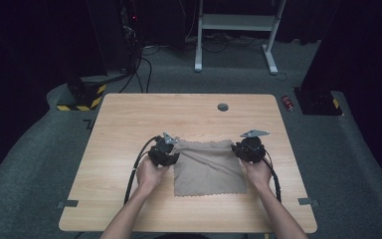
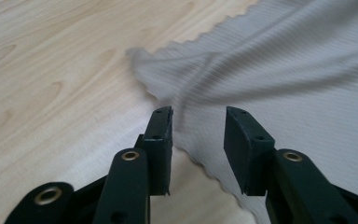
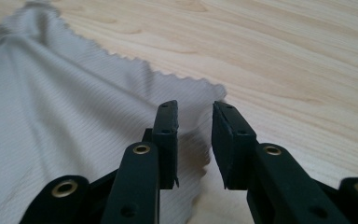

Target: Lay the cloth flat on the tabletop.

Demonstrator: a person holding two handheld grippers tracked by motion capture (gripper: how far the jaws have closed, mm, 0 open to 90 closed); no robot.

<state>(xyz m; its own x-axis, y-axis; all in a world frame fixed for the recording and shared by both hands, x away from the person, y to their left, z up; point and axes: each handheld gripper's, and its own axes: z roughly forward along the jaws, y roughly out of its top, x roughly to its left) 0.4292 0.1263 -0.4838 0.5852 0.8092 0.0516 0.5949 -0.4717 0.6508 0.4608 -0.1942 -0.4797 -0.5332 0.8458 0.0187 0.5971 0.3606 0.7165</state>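
Note:
A beige cloth (image 1: 206, 167) with scalloped edges lies spread on the wooden table (image 1: 129, 119), slightly rumpled along its far edge. My left gripper (image 1: 170, 151) sits at the cloth's far left corner and my right gripper (image 1: 239, 149) at its far right corner. In the left gripper view the jaws (image 2: 198, 121) stand apart over the cloth's (image 2: 284, 70) edge, and no pad presses on it. The right gripper (image 3: 195, 116) has a gap between its jaws too, with the cloth's (image 3: 51, 116) corner lying just beyond and below them.
A round cable hole (image 1: 223, 107) sits near the table's far edge. Tape marks (image 1: 67, 203) lie at the near corners. On the floor behind are a white desk frame (image 1: 236, 22), a red can (image 1: 288, 103) and a yellow-black striped base (image 1: 82, 97).

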